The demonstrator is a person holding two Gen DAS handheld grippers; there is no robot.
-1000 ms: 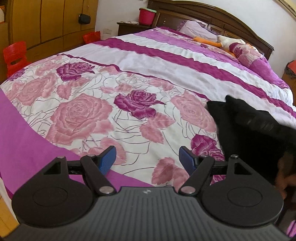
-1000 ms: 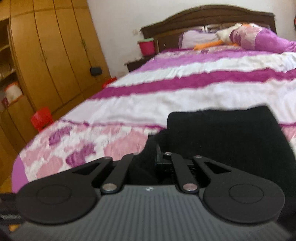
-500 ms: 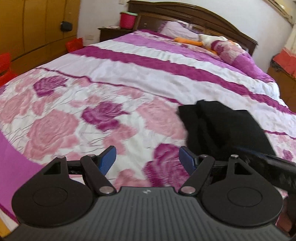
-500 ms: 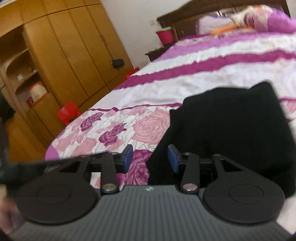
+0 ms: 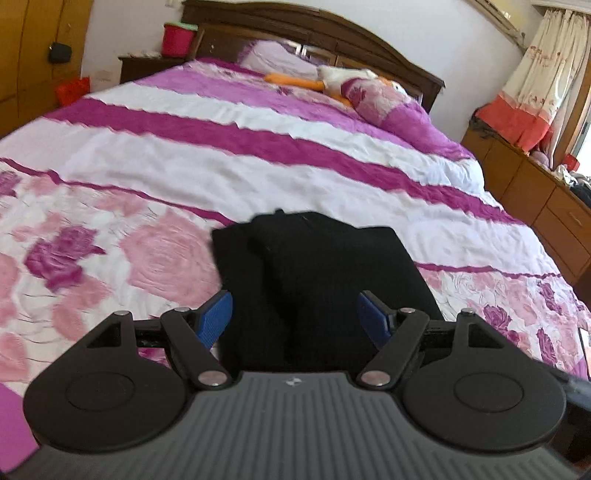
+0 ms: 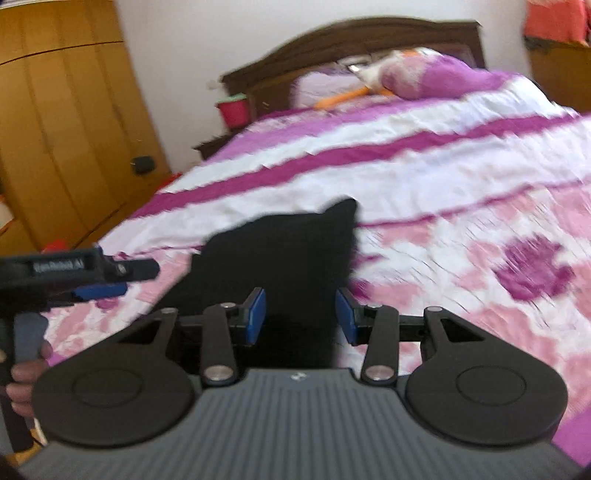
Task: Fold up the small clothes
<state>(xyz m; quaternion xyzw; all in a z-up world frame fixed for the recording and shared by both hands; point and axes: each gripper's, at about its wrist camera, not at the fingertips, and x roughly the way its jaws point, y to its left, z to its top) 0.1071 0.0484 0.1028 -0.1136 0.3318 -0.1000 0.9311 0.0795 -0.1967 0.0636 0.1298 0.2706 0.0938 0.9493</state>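
Black garment [image 5: 317,280] sits folded on the bed [image 5: 258,173], down on the rose-print end of the cover. Left gripper [image 5: 295,317] has its jaws spread wide, nothing pinched, cloth just beyond them. Right gripper [image 6: 300,314] jaws are parted too and gripping nothing. Right view's pretty blurry though.

A folded garment [image 5: 317,280] lies on the bed [image 5: 258,173], in front of both grippers. Pillows [image 5: 384,99] and a soft toy [image 5: 332,77] lie at the headboard [image 5: 295,26] behind it. A wardrobe [image 6: 62,122] stands left of the bed, drawers [image 5: 535,184] to its right.
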